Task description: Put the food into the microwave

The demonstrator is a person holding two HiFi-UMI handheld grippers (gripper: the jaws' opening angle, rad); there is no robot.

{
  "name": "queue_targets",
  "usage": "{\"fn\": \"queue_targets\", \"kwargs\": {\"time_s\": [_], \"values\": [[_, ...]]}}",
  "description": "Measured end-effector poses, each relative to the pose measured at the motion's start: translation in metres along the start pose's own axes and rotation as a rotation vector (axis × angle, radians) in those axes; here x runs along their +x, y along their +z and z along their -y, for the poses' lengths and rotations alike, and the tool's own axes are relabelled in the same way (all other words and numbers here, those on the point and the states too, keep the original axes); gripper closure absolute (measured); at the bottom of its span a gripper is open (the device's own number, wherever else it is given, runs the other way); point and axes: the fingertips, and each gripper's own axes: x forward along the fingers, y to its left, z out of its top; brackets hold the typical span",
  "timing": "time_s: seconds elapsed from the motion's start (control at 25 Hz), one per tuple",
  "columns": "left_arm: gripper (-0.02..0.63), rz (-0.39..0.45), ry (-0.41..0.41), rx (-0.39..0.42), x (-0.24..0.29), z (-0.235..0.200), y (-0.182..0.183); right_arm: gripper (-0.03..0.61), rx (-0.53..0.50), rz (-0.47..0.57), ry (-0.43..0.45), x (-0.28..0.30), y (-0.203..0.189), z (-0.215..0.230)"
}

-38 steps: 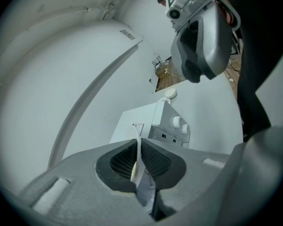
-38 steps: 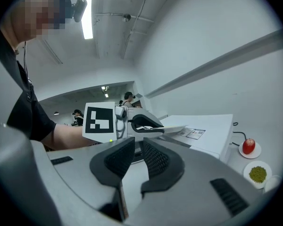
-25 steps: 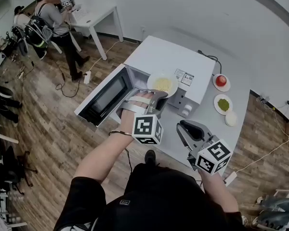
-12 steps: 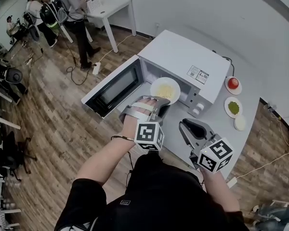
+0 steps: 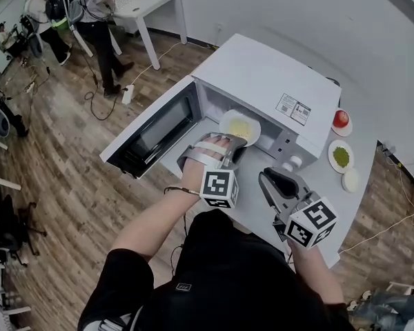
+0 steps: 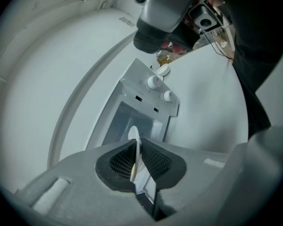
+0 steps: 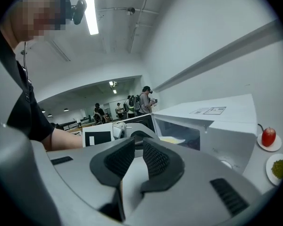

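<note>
The plate [image 5: 240,126] of food has come down into the microwave [image 5: 262,81] mouth. The left hand-held gripper [image 5: 234,145] pinches its rim, likely to keep it level. The right hand-held gripper [image 5: 270,183] waits before the microwave, jaws slightly apart, empty.

Plate of food [image 5: 239,127] in microwave [image 5: 262,81] opening, door [image 5: 155,133] swung left, small dishes [image 5: 341,156] on table [image 5: 321,181] to its right.
</note>
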Motion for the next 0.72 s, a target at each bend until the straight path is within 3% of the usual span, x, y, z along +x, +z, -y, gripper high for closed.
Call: {"fn": "queue_targets", "kwargs": {"time_s": [0.32, 0.72], "values": [[0.58, 0.031, -0.065, 0.0, 0.063, 0.013, -0.021, 0.514, 0.015, -0.034, -0.028, 0.023, -0.015, 0.016], [0.58, 0.051, -0.108, 0.026, 0.102, 0.017, -0.019, 0.514, 0.048, -0.06, -0.08, 0.024, 0.005, 0.034]]}}
